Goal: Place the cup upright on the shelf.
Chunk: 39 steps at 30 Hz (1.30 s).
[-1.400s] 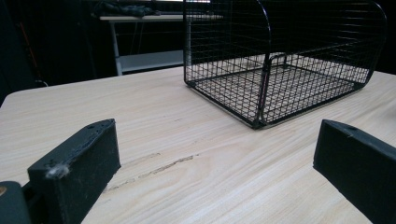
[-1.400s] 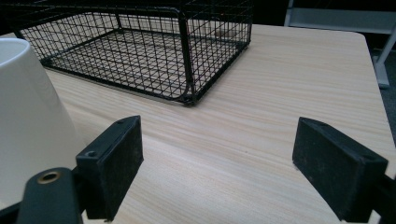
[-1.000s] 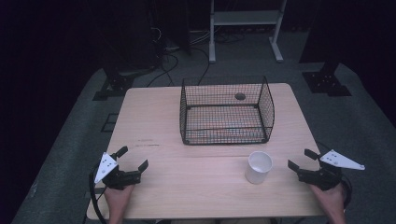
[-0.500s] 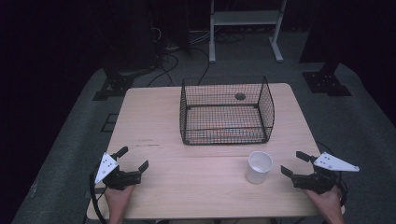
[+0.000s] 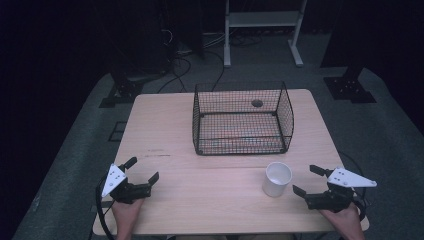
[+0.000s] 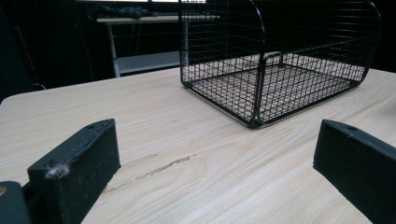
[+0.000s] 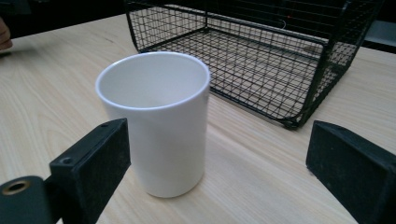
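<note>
Right gripper (image 5: 306,181): near edge, jaws wide, empty, aimed at the cup, likely lining up a grasp. Left gripper (image 5: 143,171): wide, empty, idle. White cup (image 5: 277,179): upright, seemingly empty, before the basket. Wire basket (image 5: 242,119): mid-table, apparently empty.

Each black tool (image 5: 141,169) (boxy jaws, trailing cable) carries a grey triangular plate.

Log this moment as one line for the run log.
left gripper: open, idle on table | right gripper: open, facing upright white cup | wire basket: empty
</note>
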Available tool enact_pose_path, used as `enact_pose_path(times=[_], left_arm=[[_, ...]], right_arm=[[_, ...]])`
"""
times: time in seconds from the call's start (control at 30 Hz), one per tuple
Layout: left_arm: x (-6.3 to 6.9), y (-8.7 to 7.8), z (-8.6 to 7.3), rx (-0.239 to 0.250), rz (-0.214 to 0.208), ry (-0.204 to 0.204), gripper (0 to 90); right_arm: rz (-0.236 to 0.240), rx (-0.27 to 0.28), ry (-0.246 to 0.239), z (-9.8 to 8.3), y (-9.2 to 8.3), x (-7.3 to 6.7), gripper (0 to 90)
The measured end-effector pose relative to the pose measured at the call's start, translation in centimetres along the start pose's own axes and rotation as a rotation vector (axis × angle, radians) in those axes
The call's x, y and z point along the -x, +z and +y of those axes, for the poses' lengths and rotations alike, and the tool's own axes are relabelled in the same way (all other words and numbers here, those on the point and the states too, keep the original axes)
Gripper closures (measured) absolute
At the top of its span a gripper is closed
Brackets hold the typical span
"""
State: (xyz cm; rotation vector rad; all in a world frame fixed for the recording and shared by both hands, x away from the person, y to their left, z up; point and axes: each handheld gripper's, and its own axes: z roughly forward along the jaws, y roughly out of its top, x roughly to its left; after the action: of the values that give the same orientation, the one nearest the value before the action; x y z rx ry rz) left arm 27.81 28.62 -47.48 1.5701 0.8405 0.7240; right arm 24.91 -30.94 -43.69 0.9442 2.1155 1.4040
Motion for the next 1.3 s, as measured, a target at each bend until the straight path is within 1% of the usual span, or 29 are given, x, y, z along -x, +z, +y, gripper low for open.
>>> enact_pose_path(times=[0.17, 0.37, 0.53, 0.7, 0.87, 1.3], left_arm=[[0.0, 0.0, 0.0, -0.001, 0.000, 0.002, 0.0], [0.0, 0.0, 0.0, 0.001, 0.001, 0.001, 0.0], [0.0, 0.0, 0.0, 0.001, 0.001, 0.002, 0.0], [0.0, -0.1, 0.0, 0.003, 0.001, 0.003, 0.0], [0.0, -0.1, 0.0, 0.003, 0.000, 0.002, 0.0], [0.0, -0.1, 0.0, 0.004, 0.001, 0.005, 0.0]], right_arm=[[0.020, -0.006, -0.013, 0.1, 0.1, -0.7, 2.5], [0.041, -0.005, -0.015, 0.3, 0.2, -1.2, 2.2], [0.072, -0.022, -0.025, 0.6, 1.0, -1.9, 2.2], [0.096, -0.046, -0.034, 0.7, 2.0, -2.3, 2.2], [0.100, -0.063, -0.026, 0.8, 2.8, -2.2, 2.2], [0.124, -0.097, -0.041, 1.5, 5.0, -2.2, 2.2]])
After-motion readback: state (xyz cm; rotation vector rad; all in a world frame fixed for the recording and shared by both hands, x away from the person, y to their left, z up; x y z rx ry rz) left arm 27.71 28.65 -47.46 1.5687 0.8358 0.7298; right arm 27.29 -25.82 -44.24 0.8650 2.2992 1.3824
